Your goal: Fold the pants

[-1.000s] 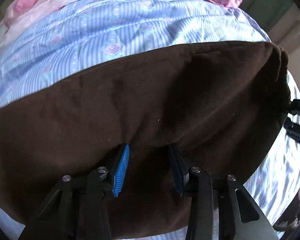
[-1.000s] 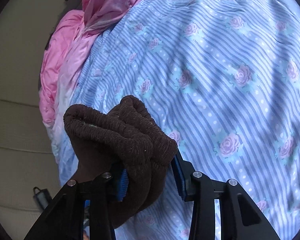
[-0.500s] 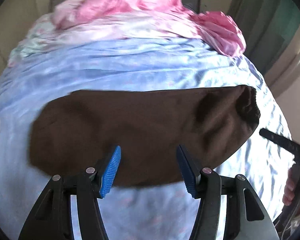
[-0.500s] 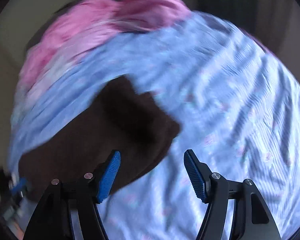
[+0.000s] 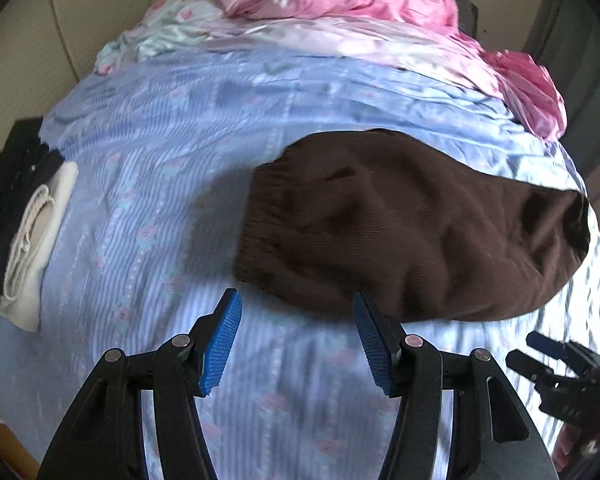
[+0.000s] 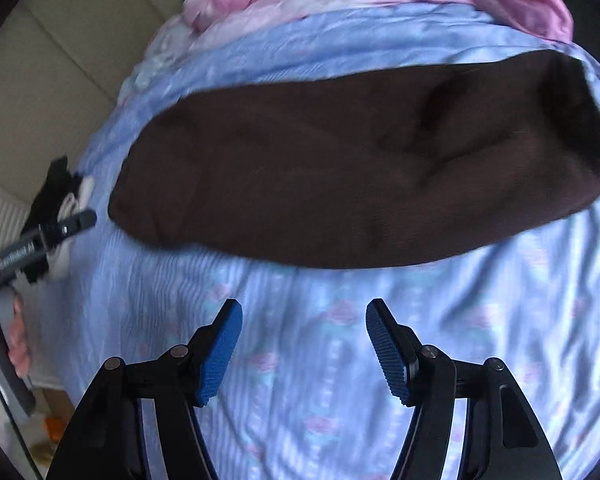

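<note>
Pants (image 5: 416, 232) lie just beyond my two grippers on the blue bedsheet (image 5: 148, 208), long axis running left to right. My left gripper (image 5: 296, 338) and right gripper (image 6: 304, 344) both hang released, holding nothing, each near its own end.

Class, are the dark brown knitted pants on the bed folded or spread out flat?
Folded: the dark brown knitted pants lie as one compact doubled slab, no separate legs showing.
</note>
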Tool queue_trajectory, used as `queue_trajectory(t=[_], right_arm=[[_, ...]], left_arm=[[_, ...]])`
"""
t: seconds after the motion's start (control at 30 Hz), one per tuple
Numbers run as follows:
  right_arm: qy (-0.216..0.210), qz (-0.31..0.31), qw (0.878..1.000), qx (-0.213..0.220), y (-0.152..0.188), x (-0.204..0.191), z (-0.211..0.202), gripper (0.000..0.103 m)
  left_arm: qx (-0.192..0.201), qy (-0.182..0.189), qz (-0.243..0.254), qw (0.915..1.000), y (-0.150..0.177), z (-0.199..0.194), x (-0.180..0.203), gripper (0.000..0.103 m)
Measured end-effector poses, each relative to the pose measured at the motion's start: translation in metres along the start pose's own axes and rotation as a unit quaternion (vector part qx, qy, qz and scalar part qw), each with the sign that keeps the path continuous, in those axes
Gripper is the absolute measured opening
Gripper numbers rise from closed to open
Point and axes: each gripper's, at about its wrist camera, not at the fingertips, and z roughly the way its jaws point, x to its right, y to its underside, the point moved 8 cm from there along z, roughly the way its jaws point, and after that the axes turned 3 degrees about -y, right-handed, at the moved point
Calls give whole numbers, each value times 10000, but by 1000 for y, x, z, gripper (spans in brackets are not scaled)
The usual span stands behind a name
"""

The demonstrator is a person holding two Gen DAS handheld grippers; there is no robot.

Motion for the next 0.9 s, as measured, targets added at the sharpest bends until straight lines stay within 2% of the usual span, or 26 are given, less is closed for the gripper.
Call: queue_trajectory(t=[0.13, 0.3, 0.43, 0.57, 0.63, 0.73, 0.8, 0.87, 0.9], right_arm=[[77, -37, 10000, 29, 4, -17, 9, 65], [285, 242, 9991, 177, 2, -15, 22, 64], [504, 476, 9973, 245, 7, -6, 25, 61], [675, 688, 9950, 249, 16, 8, 19, 56], [694, 758, 9944, 247, 18, 13, 17, 55], [720, 761, 9942, 257, 19, 19, 13, 53], [709, 736, 9944, 261, 20, 21, 13, 52], [694, 712, 9948, 239, 19, 22, 14, 50], [666, 691, 9951, 218, 19, 21, 15, 49]], left_arm=[[-94, 328, -140, 9993, -7, 21, -14, 57], [-395, 733, -139, 9964, -3, 39, -5, 56], [-660, 1472, -258, 9866, 26, 33, 25, 55], [-898, 1907, -39, 9775, 45, 37, 65, 55], [-1023, 2119, -154, 9718, 47, 47, 82, 55], [-1280, 2374, -273, 9626, 47, 63, 102, 45], [-1343, 2368, -220, 9620, 44, 68, 109, 30], [-1258, 2473, -159, 9606, 33, 63, 117, 20], [-1181, 2511, -135, 9606, 26, 60, 121, 20]])
